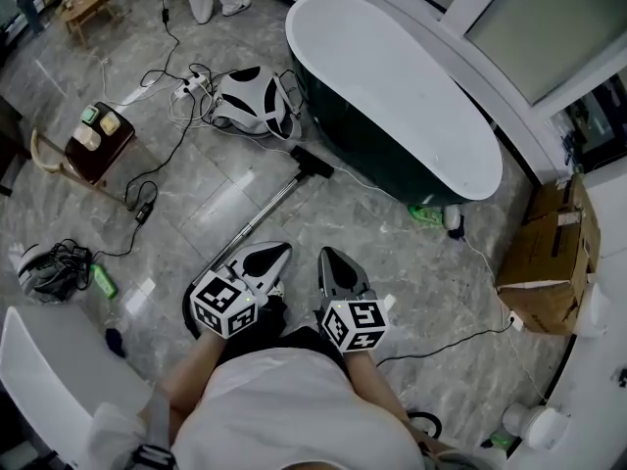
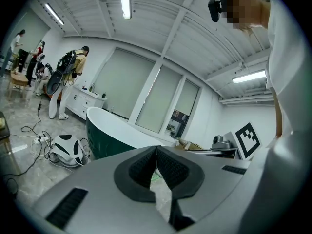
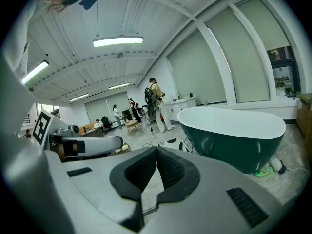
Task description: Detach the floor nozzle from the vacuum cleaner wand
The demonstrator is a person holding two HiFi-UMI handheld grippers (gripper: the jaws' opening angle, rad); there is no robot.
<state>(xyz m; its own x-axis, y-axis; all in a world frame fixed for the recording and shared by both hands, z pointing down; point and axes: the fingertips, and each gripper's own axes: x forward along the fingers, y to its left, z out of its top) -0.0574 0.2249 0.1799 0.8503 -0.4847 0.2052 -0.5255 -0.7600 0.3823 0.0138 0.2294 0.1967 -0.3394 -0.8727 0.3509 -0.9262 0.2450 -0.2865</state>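
Observation:
A metal vacuum wand (image 1: 263, 211) lies on the grey floor and runs away from me to its black floor nozzle (image 1: 312, 163), which sits near the dark green bathtub (image 1: 392, 86). The wand's near end passes under my left gripper (image 1: 278, 253). This gripper is held above the floor with its jaws shut and nothing between them. My right gripper (image 1: 327, 256) hovers beside it, also shut and empty. Both gripper views show closed pads, on the left gripper (image 2: 156, 148) and on the right gripper (image 3: 157, 148). Neither gripper touches the wand.
A white and black machine (image 1: 250, 101) with cables lies left of the tub. A wooden stool (image 1: 93, 145), a cardboard box (image 1: 549, 253), a green bottle (image 1: 426, 213) and floor cords (image 1: 147, 179) surround the spot. People stand at the far end (image 3: 155, 104).

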